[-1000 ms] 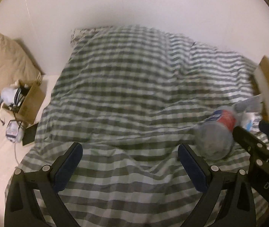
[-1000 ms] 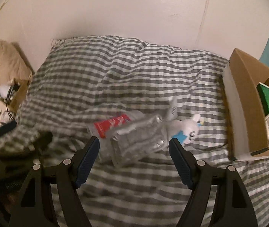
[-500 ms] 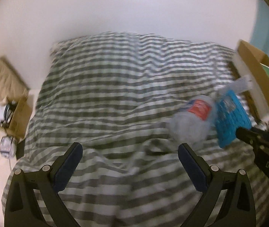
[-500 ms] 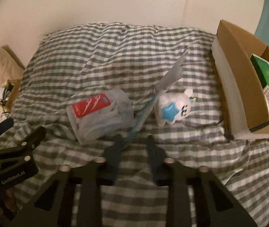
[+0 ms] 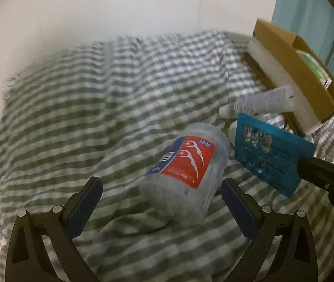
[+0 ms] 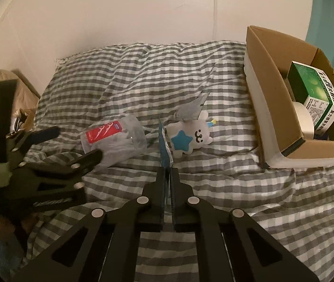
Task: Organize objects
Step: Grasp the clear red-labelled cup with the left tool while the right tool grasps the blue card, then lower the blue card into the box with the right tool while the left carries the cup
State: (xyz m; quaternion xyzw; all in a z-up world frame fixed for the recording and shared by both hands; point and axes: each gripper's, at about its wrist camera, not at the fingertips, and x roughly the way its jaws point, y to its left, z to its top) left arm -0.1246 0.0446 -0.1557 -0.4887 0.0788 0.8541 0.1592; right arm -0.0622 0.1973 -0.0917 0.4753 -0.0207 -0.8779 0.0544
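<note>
A clear plastic jar with a red label [image 5: 188, 166] lies on its side on the checked bed cover, just ahead of my open left gripper [image 5: 162, 202]; it also shows in the right wrist view [image 6: 115, 138]. My right gripper [image 6: 167, 176] is shut on a thin blue blister card [image 6: 163, 141], held edge-on; the card's face shows in the left wrist view [image 5: 270, 157]. A white plush toy with a blue star [image 6: 190, 138] lies beyond the card, with a white tube [image 5: 261, 101] resting on it.
An open cardboard box [image 6: 270, 89] stands on the bed at the right and holds a green carton [image 6: 315, 98] and a white roll [image 6: 303, 119]. A wall runs behind the bed. A pillow and a small box of clutter [image 6: 23, 115] sit left of the bed.
My right gripper has shut on the blue card and raised it off the bed. My left gripper has swung right and closer, bringing the jar in front of its fingers.
</note>
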